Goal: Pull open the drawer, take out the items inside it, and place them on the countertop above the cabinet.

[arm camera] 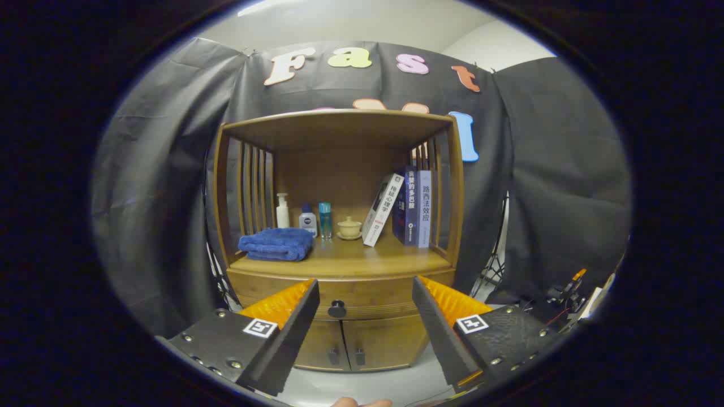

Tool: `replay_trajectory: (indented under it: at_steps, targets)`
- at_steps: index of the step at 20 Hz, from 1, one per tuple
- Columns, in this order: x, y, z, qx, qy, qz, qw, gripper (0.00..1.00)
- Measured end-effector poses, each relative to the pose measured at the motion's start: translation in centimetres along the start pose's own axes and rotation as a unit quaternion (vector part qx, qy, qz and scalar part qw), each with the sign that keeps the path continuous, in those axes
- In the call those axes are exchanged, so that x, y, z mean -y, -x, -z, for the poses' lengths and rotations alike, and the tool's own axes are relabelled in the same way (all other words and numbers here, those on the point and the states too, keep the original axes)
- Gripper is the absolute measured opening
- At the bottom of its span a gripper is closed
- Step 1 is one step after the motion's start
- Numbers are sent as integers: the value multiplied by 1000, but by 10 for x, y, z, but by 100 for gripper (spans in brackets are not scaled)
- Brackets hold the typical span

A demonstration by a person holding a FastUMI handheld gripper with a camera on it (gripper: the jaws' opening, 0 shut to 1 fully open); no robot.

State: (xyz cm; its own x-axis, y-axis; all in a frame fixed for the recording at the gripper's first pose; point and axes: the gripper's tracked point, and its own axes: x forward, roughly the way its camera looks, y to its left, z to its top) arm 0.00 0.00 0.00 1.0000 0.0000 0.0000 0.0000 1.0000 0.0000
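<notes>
- far left on the wooden shelf of the slatted bamboo-coloured cabinet [339, 265], there's a folded blue towel [276, 244], lying flat near the left slats.
- just behind and to the right of it, a white pump bottle [282, 211] stands upright, then a small white-and-blue bottle [308, 220], then a slim teal bottle [324, 220], all in a row near the back panel.
- next along, a small pale ceramic lidded cup on a saucer [349, 228], sitting on its own at the middle of the shelf.
- right of that, a white book [383, 210] leans to the right against two upright books, a dark blue one [408, 206] and a lighter grey-blue one [424, 208], pressed up near the right slats.
- below the shelf, the wooden drawer front [362, 298] is closed, with its round dark knob [337, 309] right in the middle.
- under the drawer, two small wooden cupboard doors [356, 342], both shut.
- my claw [365, 299] is spread wide, holding nothing; the knob sits between my fingers but beyond them, a bit nearer the left one, and i'm not touching it.
- my left finger [294, 322] and right finger [438, 322] frame the drawer front, well short of the cabinet.
- at the very bottom between my fingers, a bit of a person's fingertips [362, 402] peeks in.
</notes>
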Motion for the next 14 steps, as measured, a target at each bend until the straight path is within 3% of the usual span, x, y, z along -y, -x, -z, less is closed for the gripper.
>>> replay_trajectory:
  at_steps: [4,14]
  targets:
    - [-6,3,2,18,-22,3,1000,99]
    - [-40,-13,9,11,1,-24,1000,99]
